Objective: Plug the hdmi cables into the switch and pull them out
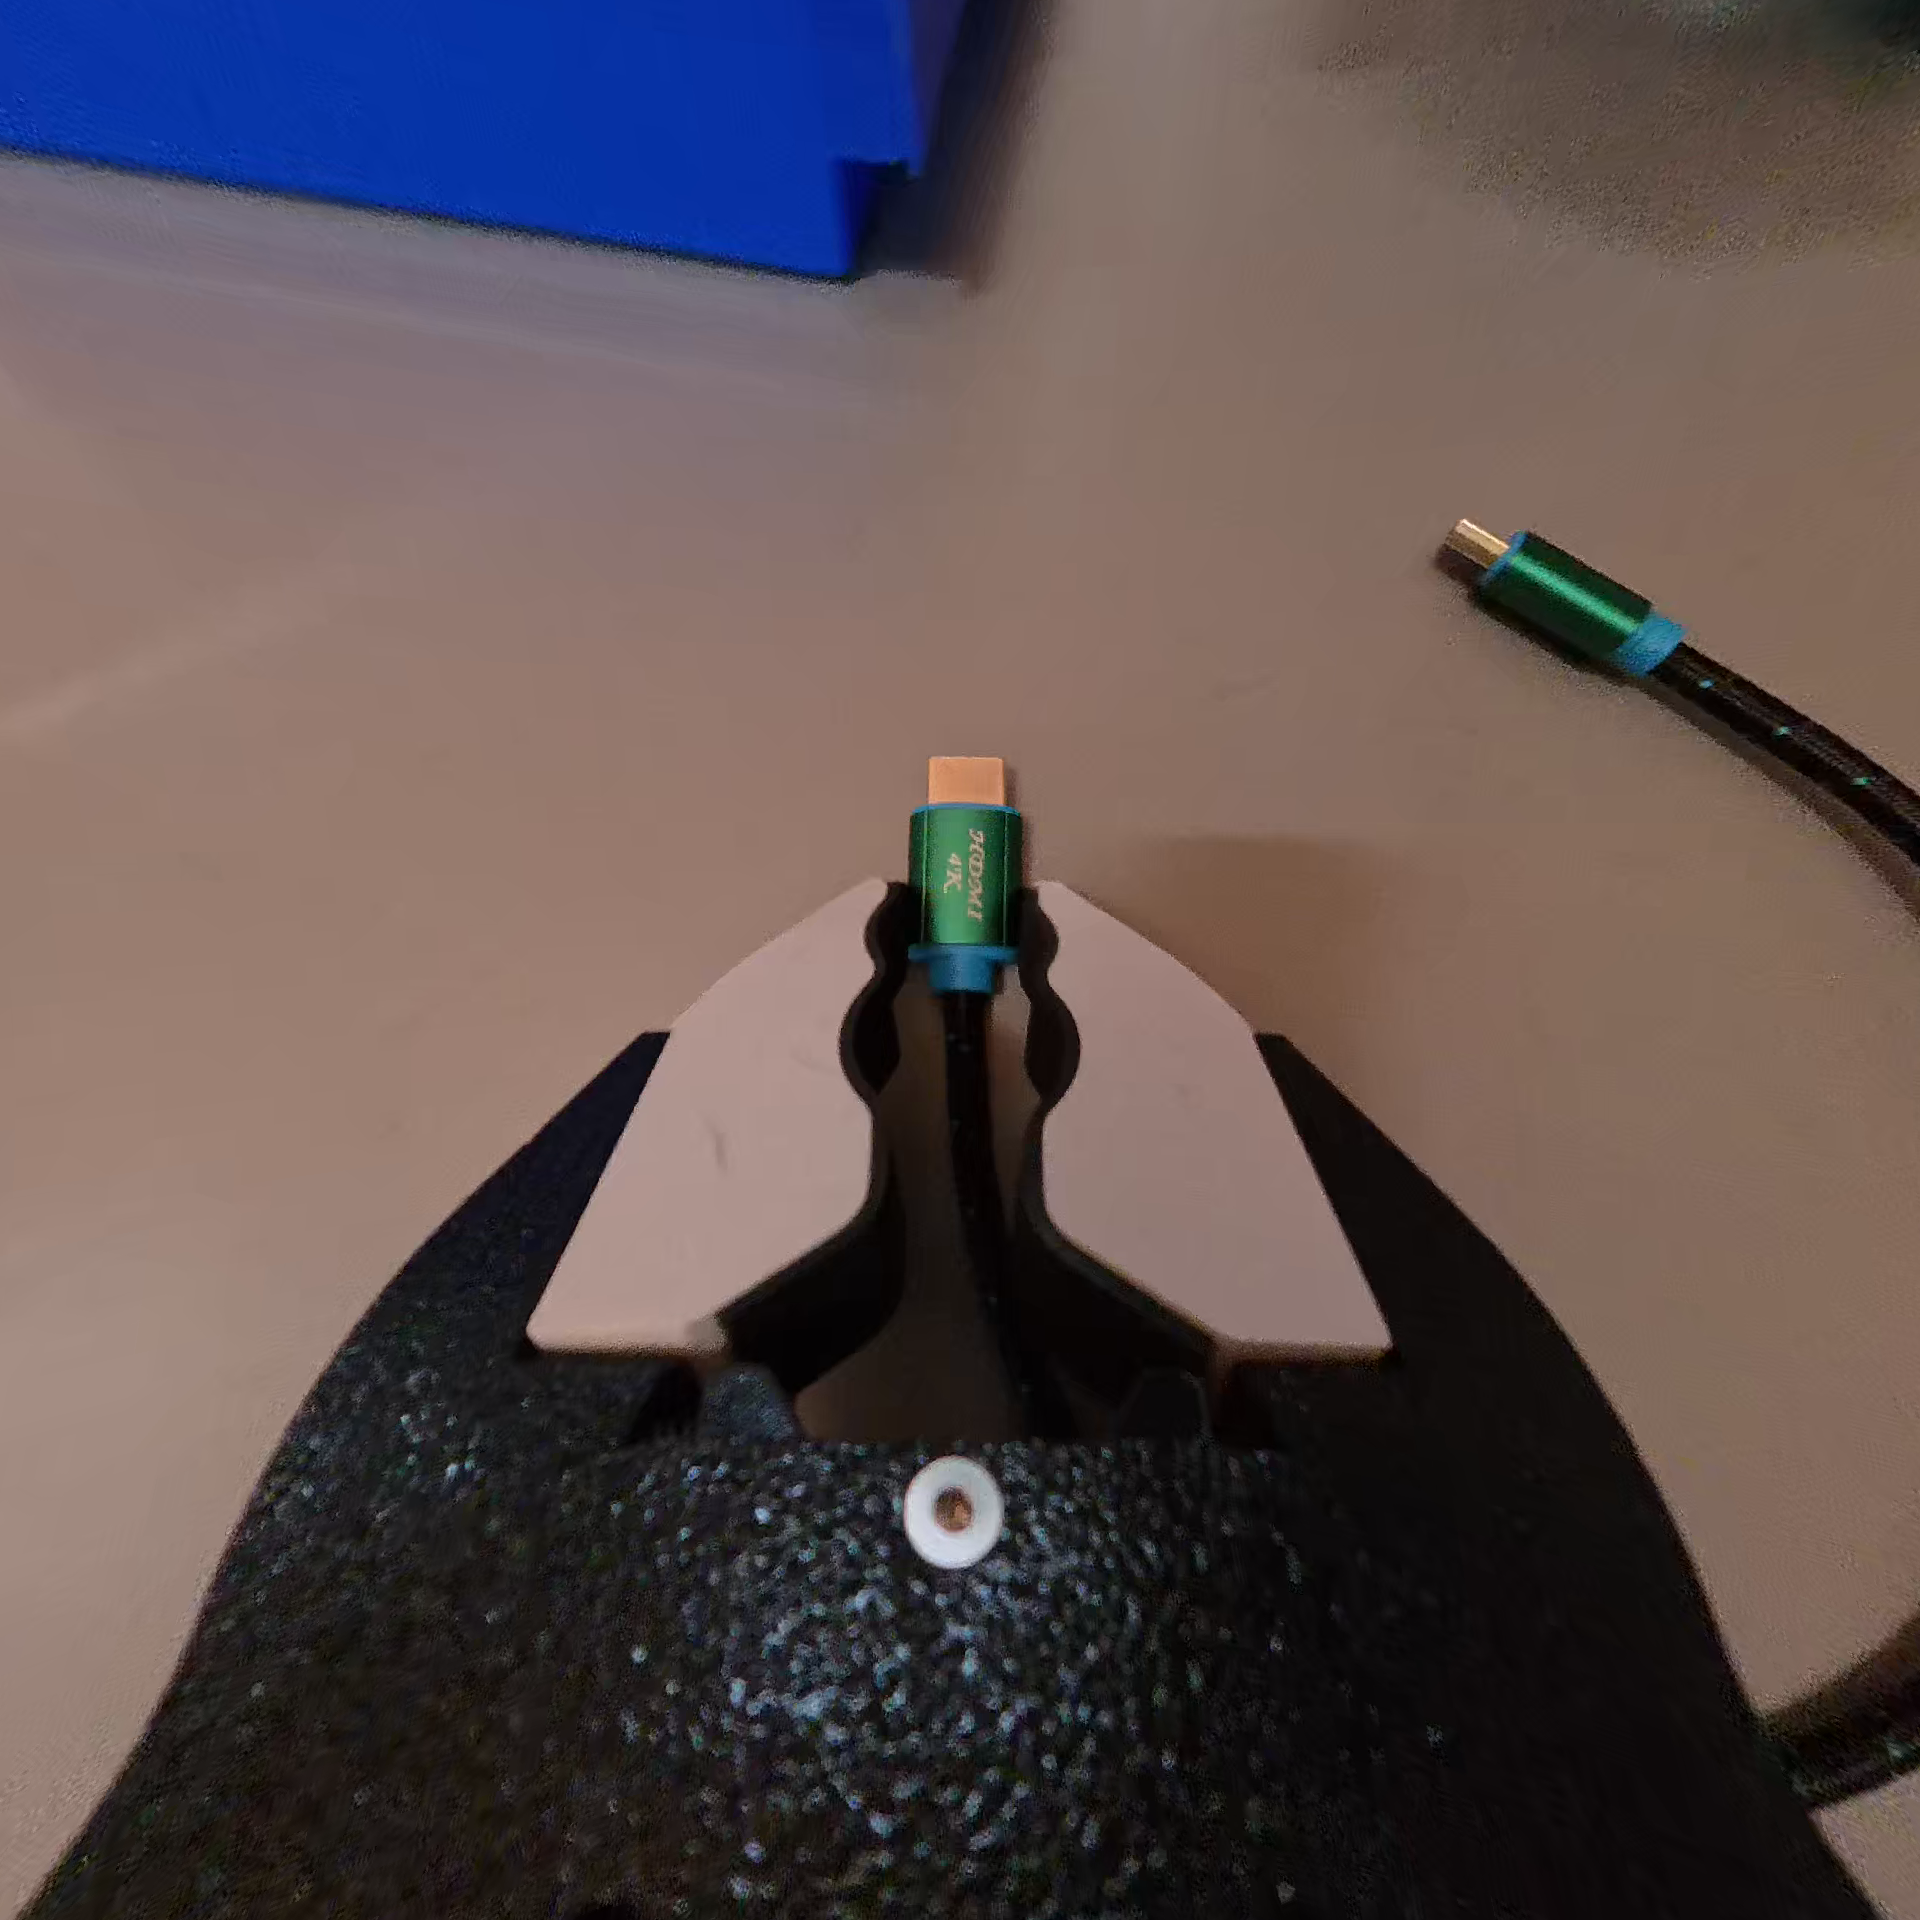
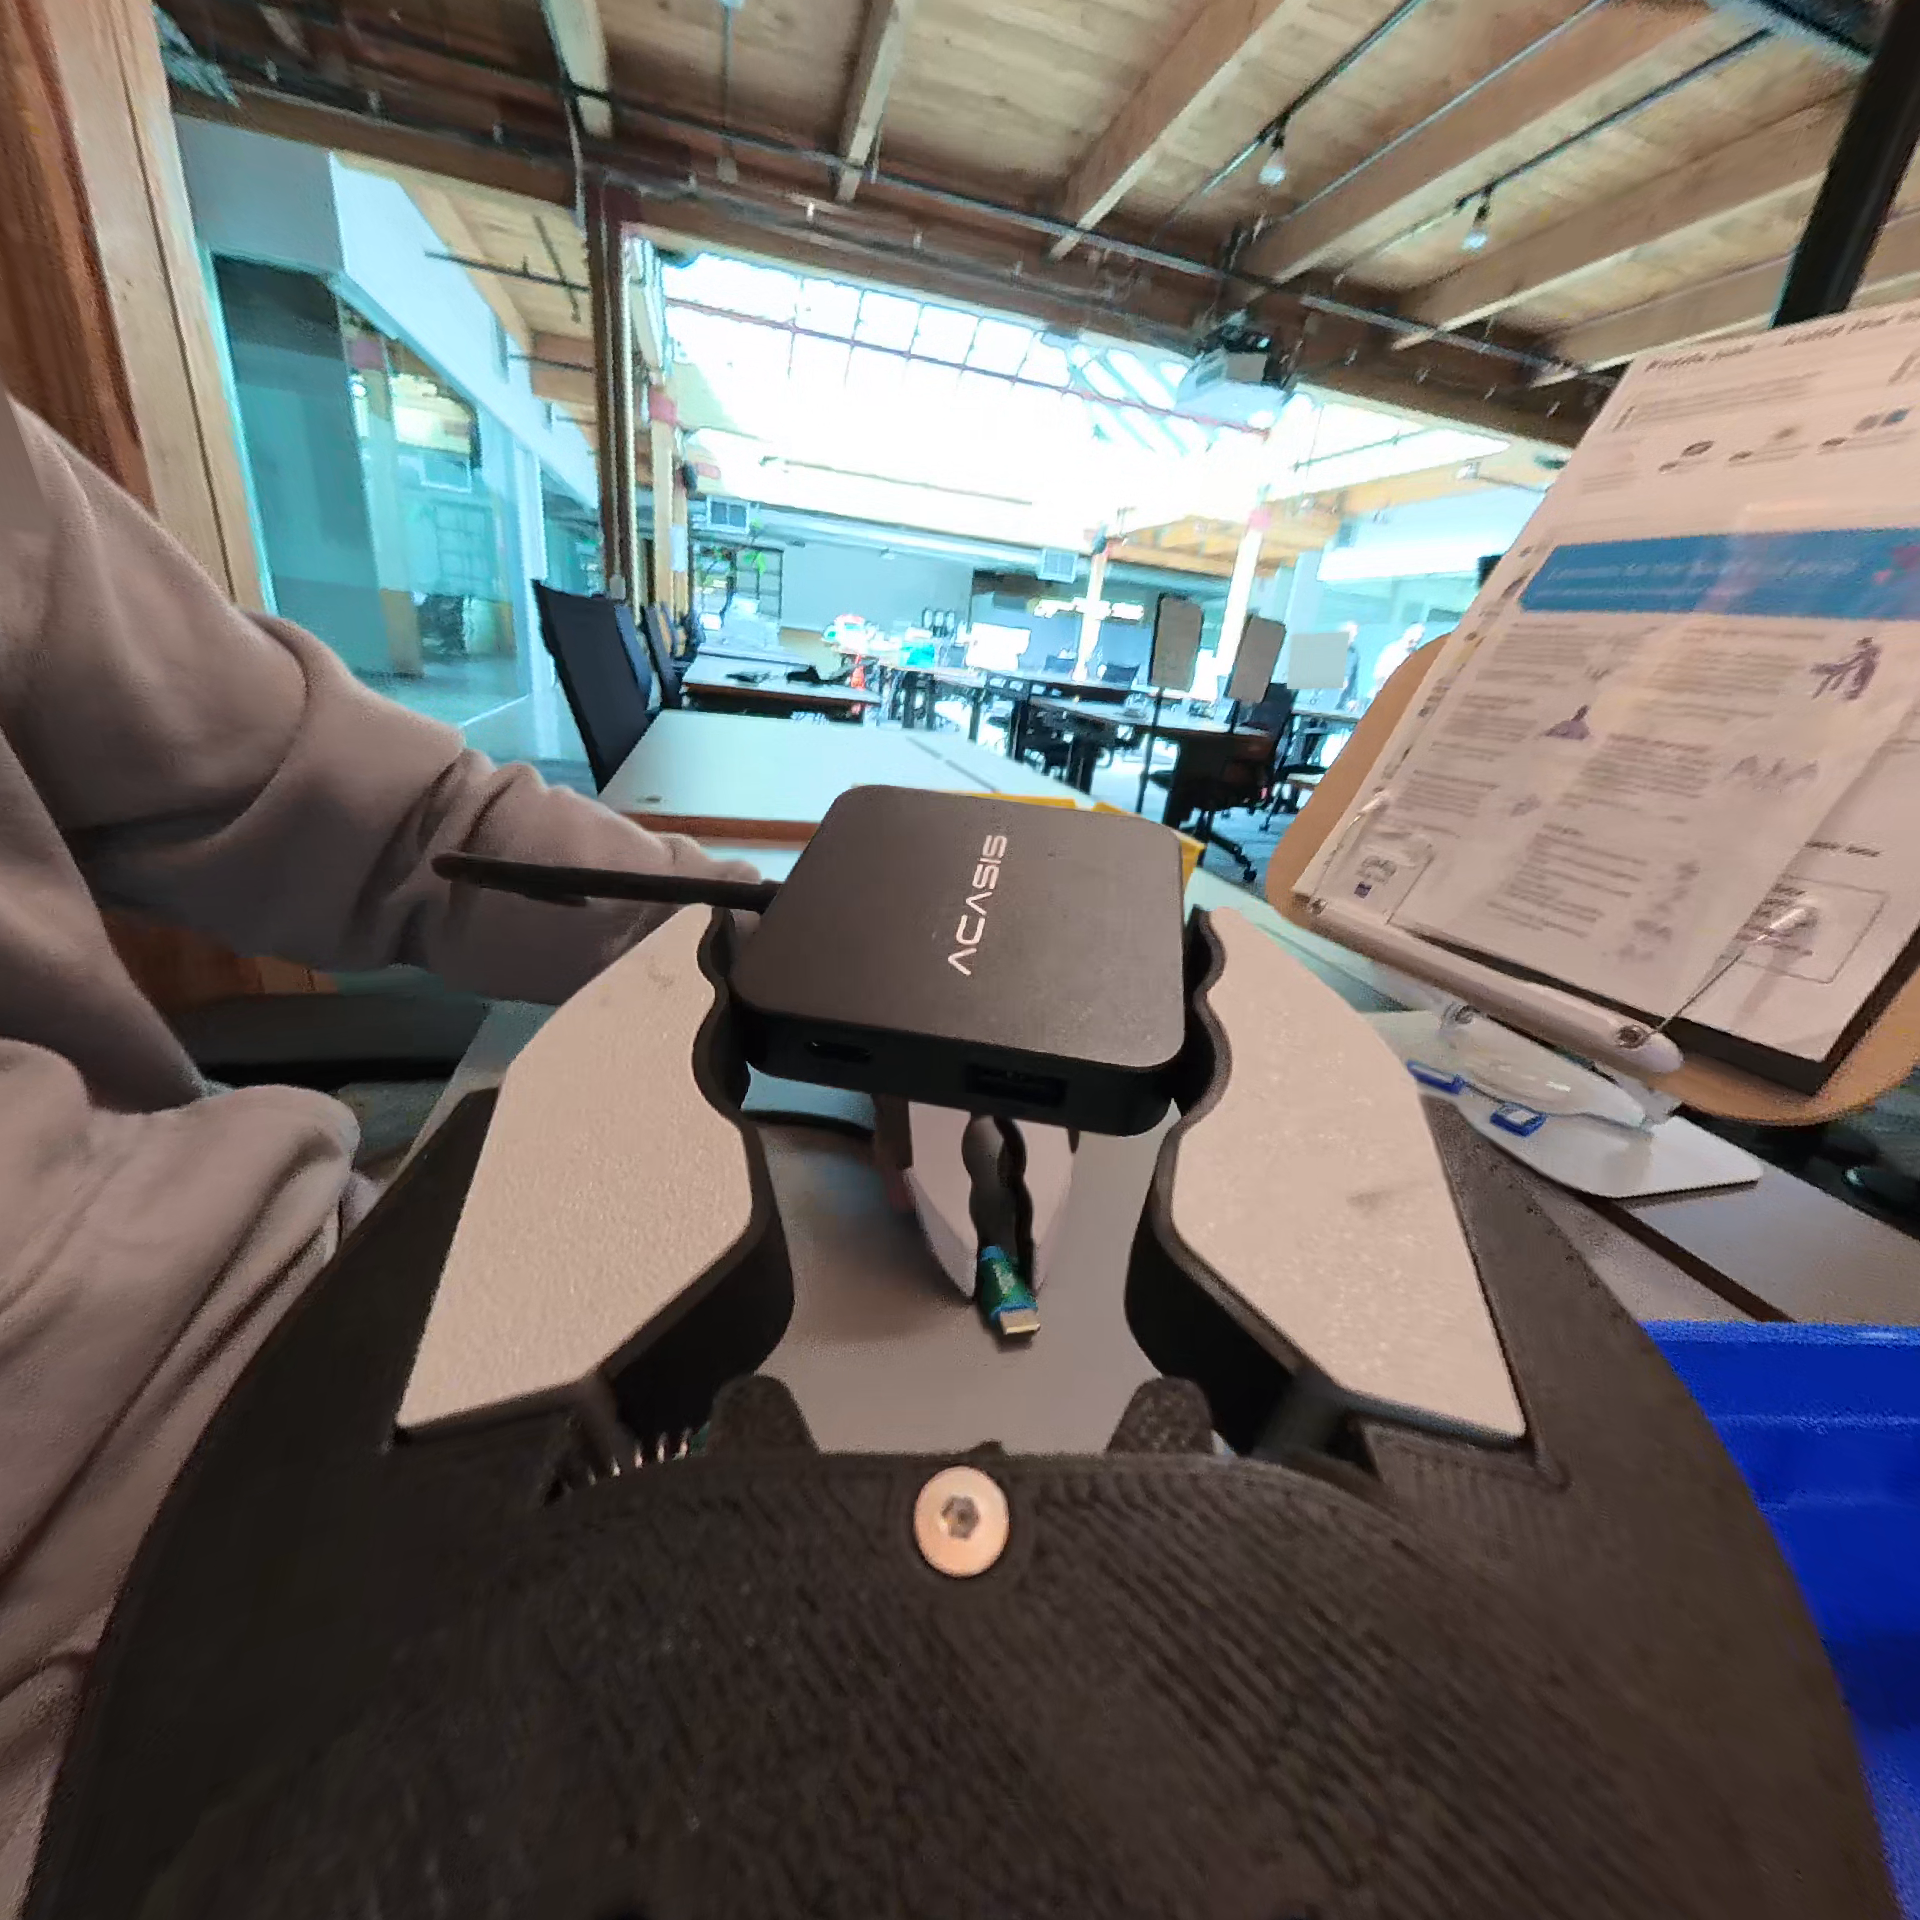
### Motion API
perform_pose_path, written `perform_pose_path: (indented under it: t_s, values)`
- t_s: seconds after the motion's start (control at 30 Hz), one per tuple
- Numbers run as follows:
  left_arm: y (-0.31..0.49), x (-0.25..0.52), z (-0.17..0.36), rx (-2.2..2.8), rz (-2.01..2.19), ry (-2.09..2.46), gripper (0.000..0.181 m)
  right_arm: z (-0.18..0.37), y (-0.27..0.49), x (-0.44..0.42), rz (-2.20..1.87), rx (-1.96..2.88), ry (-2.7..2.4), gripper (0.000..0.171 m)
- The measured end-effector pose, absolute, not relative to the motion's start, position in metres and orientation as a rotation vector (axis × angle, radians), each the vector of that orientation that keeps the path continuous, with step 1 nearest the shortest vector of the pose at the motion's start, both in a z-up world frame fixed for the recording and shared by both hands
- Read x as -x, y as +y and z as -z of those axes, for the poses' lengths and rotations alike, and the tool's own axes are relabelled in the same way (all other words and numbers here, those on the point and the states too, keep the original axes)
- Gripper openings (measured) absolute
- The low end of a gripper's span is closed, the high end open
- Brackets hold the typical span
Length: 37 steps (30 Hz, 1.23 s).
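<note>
**Holding Plug and Switch, Not Yet Mated**

Gripping a green HDMI plug [image 1: 961, 894] by its metal shell, the left gripper [image 1: 961, 904] is pressed together on it, so the gold connector tip sticks out forward past the fingertips and the black braided cable runs back between the fingers. The plug's long axis lies straight along the gripper's own pointing line. The right gripper [image 2: 961, 997] pinches the black switch [image 2: 966, 935] across its width, one finger on each side edge, holding it lifted and roughly flat, with a port face turned back toward the camera. Two openings show on that face.

In the right wrist view the held plug appears below and behind the switch, clear of it, tip aimed toward the camera. The coming insertion seems to turn on bringing the plug's axis square to a port face and level with it; the left hand carries the moving part.

A second HDMI plug [image 1: 1558, 603] lies loose on the table [image 1: 520, 675], off to the right of the left gripper. A blue bin [image 1: 468, 114] sits beyond. A thin lead leaves the switch toward a grey sleeve [image 2: 208, 779]. The switch's top bears white lettering, the plug shell gold lettering; a printed sheet on a stand [image 2: 1662, 748] stands to the right.
</note>
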State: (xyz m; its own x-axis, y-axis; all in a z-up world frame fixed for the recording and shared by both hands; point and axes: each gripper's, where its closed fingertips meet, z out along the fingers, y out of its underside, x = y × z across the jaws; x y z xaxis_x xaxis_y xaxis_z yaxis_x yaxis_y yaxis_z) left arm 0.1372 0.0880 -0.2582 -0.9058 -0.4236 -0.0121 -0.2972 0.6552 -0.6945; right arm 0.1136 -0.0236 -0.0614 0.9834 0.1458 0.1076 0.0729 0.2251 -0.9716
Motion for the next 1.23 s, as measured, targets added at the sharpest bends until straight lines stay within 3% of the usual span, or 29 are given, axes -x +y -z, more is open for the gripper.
perform_pose_path:
  t_s: [0.03, 0.13, 0.37, 0.53, 1.23]
  values:
    - [0.091, -0.137, 0.258, 0.652, 1.052, 2.689, 0.019, 0.066, -0.021, -0.113, -0.046, 1.365, -0.201, 0.082]
    - [0.095, -0.129, 0.241, 0.703, 0.963, 2.689, 0.02, 0.074, -0.016, -0.109, -0.088, 1.395, -0.216, 0.082]
    - [0.085, -0.094, 0.133, 0.606, 0.853, 2.751, 0.02, 0.066, -0.016, -0.085, -0.356, 1.245, -0.289, 0.082]
    - [0.07, -0.063, 0.089, 0.504, 0.695, 2.859, 0.02, 0.068, -0.011, -0.072, -0.378, 1.261, -0.354, 0.082]
    - [0.051, -0.054, 0.082, 0.47, 0.388, 2.895, 0.02, 0.087, 0.017, -0.047, -0.252, 1.449, -0.481, 0.082]
